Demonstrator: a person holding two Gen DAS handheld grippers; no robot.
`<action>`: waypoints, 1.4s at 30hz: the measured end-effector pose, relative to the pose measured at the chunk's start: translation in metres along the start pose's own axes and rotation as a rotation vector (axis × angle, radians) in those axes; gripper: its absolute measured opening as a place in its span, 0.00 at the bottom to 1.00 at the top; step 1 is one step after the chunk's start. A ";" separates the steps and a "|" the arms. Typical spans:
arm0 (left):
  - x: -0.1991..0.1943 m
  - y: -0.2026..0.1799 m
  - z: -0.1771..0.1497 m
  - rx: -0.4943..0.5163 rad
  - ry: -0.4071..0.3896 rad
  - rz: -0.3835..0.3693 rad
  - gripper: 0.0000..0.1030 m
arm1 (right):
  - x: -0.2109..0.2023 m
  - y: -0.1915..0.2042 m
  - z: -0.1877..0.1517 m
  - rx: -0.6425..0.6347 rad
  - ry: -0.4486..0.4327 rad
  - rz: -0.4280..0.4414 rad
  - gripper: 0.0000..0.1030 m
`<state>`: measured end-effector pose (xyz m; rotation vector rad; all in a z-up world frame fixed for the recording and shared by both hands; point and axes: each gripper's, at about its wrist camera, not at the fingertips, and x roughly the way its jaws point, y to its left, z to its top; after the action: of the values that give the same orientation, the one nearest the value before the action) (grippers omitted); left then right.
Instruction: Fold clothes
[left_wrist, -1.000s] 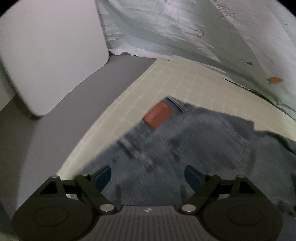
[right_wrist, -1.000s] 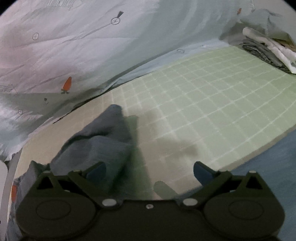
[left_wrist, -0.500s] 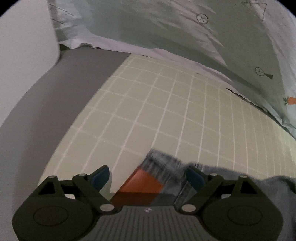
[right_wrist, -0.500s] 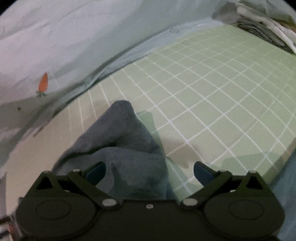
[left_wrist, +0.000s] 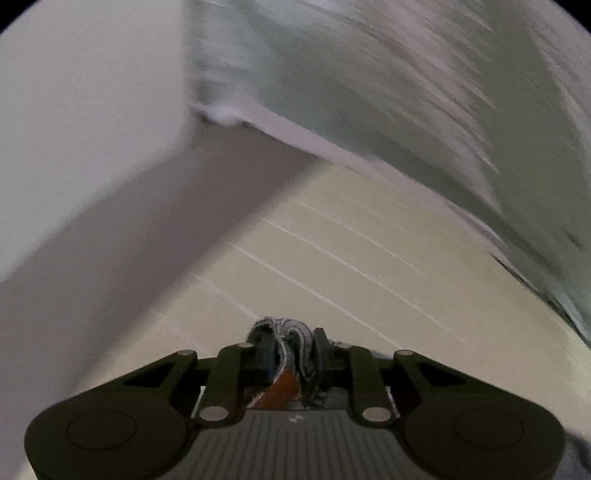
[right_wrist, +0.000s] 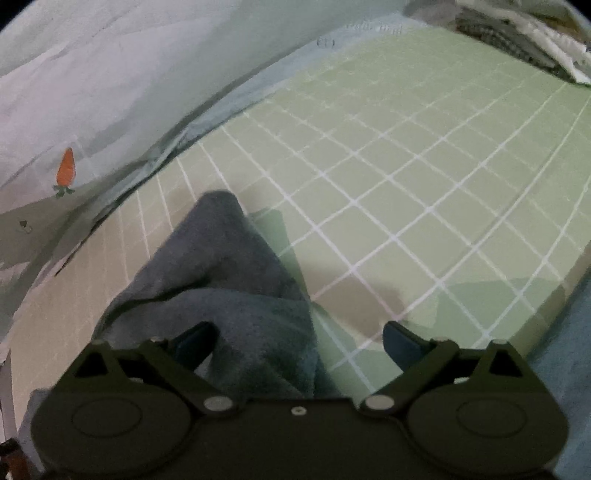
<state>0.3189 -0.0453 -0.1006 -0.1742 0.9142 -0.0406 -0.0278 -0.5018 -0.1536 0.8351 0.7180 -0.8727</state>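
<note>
Pinching jeans (left_wrist: 291, 332) waistband, left gripper (left_wrist: 291, 354) jaws just closed on denim for lifting; right gripper (right_wrist: 295, 339) spread over jeans leg on mat (right_wrist: 406, 184), ready to grab.

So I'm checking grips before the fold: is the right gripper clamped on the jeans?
No, the right gripper stands wide open over the jeans.

text: none legible | sheet (right_wrist: 92, 92) print: too blurred
</note>
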 end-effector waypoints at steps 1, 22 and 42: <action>0.002 0.010 0.003 -0.025 0.009 0.007 0.21 | -0.004 -0.001 0.001 0.001 -0.013 0.005 0.96; -0.051 0.007 -0.045 0.145 0.100 -0.066 0.86 | 0.038 0.042 0.000 -0.241 0.012 0.095 0.39; -0.030 0.021 -0.064 0.125 0.247 -0.016 0.86 | 0.011 0.189 -0.076 -0.606 0.018 0.344 0.11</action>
<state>0.2488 -0.0297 -0.1191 -0.0603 1.1528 -0.1356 0.1263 -0.3690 -0.1386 0.4013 0.7702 -0.3052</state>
